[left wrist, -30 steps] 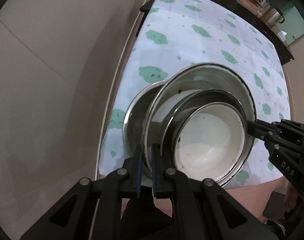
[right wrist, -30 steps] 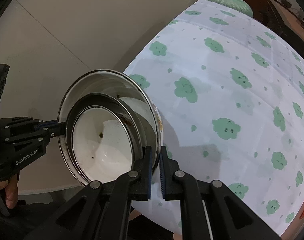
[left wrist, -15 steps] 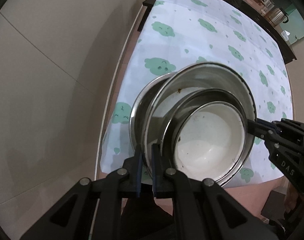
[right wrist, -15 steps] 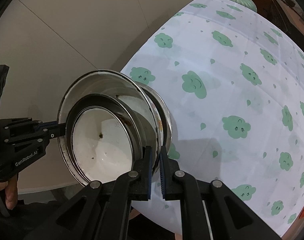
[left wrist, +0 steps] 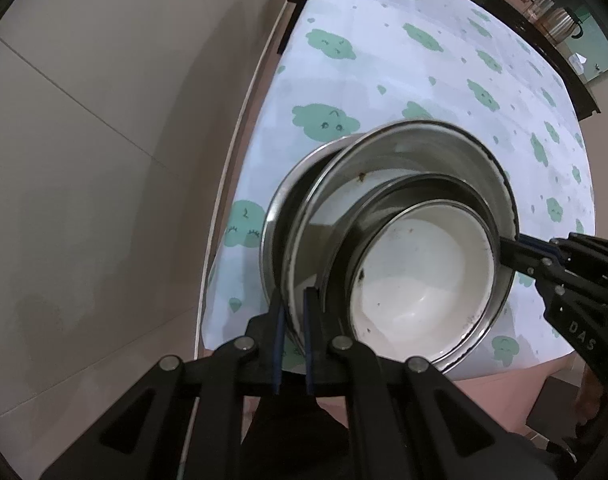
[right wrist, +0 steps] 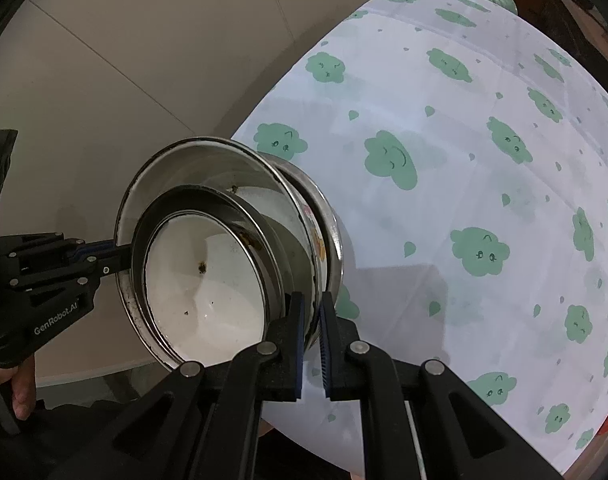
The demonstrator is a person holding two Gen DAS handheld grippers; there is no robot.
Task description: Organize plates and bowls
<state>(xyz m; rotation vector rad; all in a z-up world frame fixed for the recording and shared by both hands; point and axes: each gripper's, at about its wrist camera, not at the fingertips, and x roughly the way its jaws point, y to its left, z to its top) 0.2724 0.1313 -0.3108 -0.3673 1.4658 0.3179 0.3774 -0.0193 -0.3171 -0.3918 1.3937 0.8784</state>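
A nested stack of bowls [left wrist: 415,200] is held in the air over the near corner of the table. A white enamel bowl [left wrist: 423,284] lies innermost, inside a steel bowl, inside a wider enamel bowl. My left gripper [left wrist: 292,300] is shut on the wide bowl's rim at one side. My right gripper [right wrist: 309,304] is shut on the same rim [right wrist: 304,216] at the opposite side. A larger steel bowl [left wrist: 280,216] sits just under the stack; it also shows in the right wrist view [right wrist: 331,232].
The table carries a white cloth with green cloud faces [right wrist: 483,160], [left wrist: 423,60]. A beige wall [left wrist: 104,120] runs along the table's left edge. Dark furniture and a kettle [left wrist: 559,20] stand beyond the far end.
Both grippers have carried the bowl stack forward over the table corner. The larger steel bowl under the stack now shows more on both sides. The grips have not changed.
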